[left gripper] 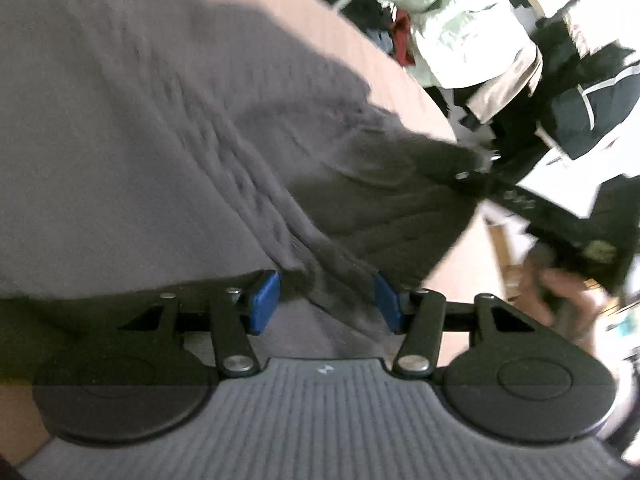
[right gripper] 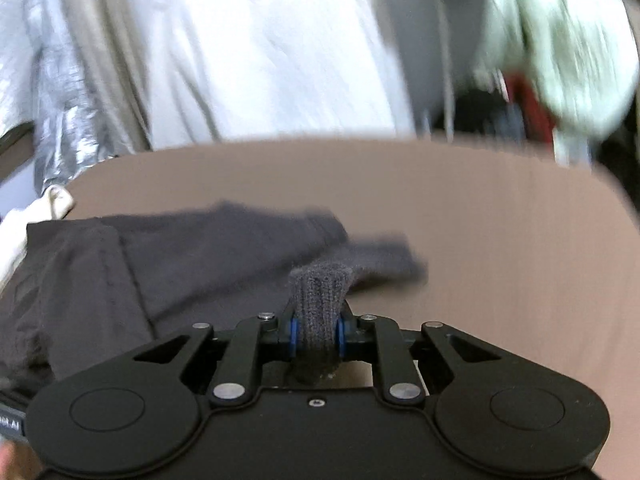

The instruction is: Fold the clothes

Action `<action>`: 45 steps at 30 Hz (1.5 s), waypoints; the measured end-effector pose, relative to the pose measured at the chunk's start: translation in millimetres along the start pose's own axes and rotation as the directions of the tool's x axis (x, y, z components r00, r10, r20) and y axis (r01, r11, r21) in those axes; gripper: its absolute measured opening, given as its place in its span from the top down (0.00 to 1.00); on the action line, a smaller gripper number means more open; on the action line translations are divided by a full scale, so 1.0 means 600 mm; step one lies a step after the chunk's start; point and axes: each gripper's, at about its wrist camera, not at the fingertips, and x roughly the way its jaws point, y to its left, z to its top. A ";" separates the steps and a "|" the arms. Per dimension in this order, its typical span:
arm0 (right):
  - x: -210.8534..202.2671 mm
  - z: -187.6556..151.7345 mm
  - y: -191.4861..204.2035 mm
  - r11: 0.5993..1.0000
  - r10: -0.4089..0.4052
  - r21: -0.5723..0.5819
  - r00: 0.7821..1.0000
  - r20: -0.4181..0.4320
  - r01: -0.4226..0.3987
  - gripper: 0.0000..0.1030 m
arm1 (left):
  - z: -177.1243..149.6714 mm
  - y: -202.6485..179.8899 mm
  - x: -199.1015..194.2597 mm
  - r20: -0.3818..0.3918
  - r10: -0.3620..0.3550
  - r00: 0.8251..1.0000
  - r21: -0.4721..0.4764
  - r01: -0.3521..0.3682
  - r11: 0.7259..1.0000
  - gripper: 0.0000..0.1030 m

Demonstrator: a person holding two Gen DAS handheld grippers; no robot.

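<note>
Between the blue pads of my right hand-held gripper (right gripper: 318,330) sits a ribbed knit end of the dark grey garment (right gripper: 168,272), pinched tight at lower centre of the right wrist view; it looks like a cuff or hem band, though I cannot tell which. From that pinch the cloth runs away to the left and slightly upward in the frame, lying loosely bunched on the tan bench (right gripper: 480,220), with bare bench to the right of the pads.

My left hand-held gripper (left gripper: 326,300) stands with its pads spread apart, and a ridge of the same grey fabric passes between them without being clamped. In the left wrist view the garment's long run goes from the pads toward the upper left, and a darker flap reaches out to the right edge of the bench.

So the right side holds an end and the bulk lies leftward from it, nearer my left side. I judge that any fold turns on that left-to-right axis. Motion blur hides whether the garment is already partly folded. A pile of other clothes (left gripper: 480,40) lies beyond the bench at upper right.
</note>
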 end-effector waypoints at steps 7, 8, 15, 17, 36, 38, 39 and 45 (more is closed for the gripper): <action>-0.041 0.129 0.192 0.942 0.119 -0.329 0.983 0.142 -0.066 0.82 | 0.066 0.076 -0.199 0.232 0.017 0.972 -0.059 -0.003 0.998 0.47; -0.041 0.145 0.229 0.929 0.164 -0.355 0.976 0.146 -0.103 0.82 | 0.069 0.099 -0.228 0.256 0.026 0.966 -0.083 -0.005 0.997 0.47; 0.084 0.193 0.402 0.880 0.317 -0.344 0.944 -0.087 -0.327 0.74 | 0.066 0.287 -0.310 0.384 -0.023 0.923 -0.349 0.168 0.922 0.47; 0.100 0.193 0.419 0.869 0.346 -0.319 0.926 -0.151 -0.377 0.73 | 0.060 0.318 -0.291 0.387 -0.024 0.922 -0.439 0.206 0.875 0.47; 0.058 -0.048 0.282 0.835 0.392 -0.301 0.882 -0.263 -0.461 0.34 | 0.103 0.209 -0.173 0.249 0.188 0.950 -0.182 -0.145 0.973 0.26; 0.059 -0.035 0.277 0.838 0.423 -0.257 0.871 -0.251 -0.481 0.34 | 0.102 0.197 -0.154 0.225 0.244 0.943 -0.118 -0.222 0.968 0.67; 0.058 -0.027 0.271 0.843 0.438 -0.226 0.866 -0.241 -0.489 0.34 | 0.103 0.192 -0.145 0.206 0.253 0.945 -0.096 -0.238 0.966 0.95; 0.027 -0.004 0.218 0.879 0.433 -0.154 0.890 -0.141 -0.452 0.34 | 0.095 0.170 -0.178 0.210 0.284 0.935 -0.047 -0.281 0.959 0.96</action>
